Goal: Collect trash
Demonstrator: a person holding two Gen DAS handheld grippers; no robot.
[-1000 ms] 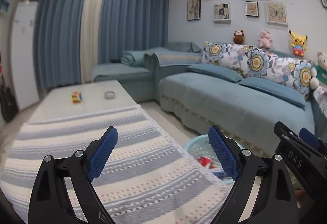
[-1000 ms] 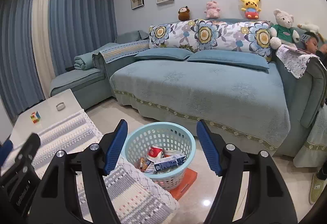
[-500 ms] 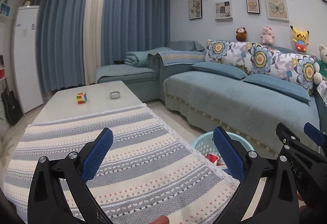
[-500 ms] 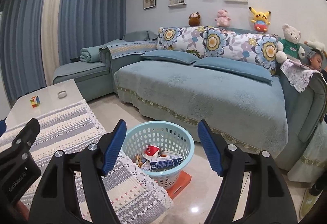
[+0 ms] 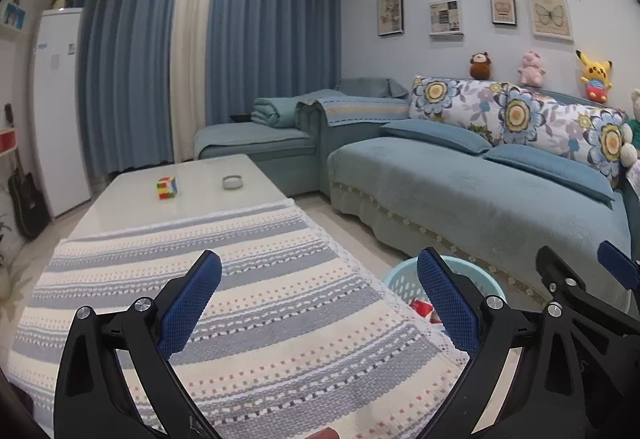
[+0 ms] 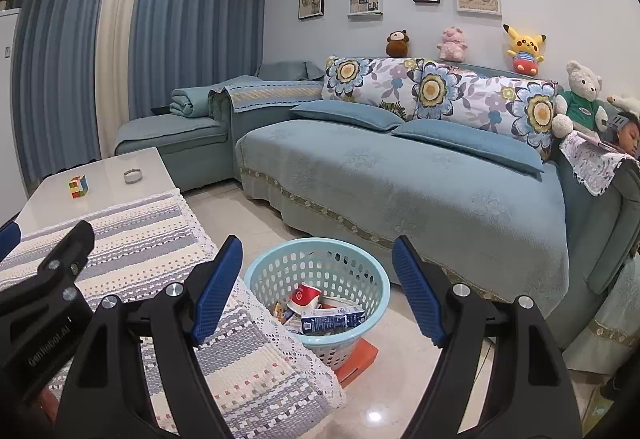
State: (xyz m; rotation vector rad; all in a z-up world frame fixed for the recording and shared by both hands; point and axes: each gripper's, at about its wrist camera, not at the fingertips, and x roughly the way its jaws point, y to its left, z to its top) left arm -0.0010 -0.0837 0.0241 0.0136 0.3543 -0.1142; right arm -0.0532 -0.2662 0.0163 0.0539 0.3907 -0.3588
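A light blue perforated basket stands on the floor between the table and the sofa, on an orange flat thing. It holds trash: a red and white cup, a blue and white carton and other wrappers. Its rim also shows in the left wrist view. My right gripper is open and empty, high above the basket. My left gripper is open and empty, above the striped tablecloth. The right gripper's body shows in the left wrist view.
A white coffee table carries a colour cube and a small round dish at its far end. A teal L-shaped sofa with cushions and plush toys runs along the right. A white fridge and a guitar stand at the left.
Both grippers have risen and pulled back a little; the views tilted up, showing more of the table and basket. Both stayed open and empty.
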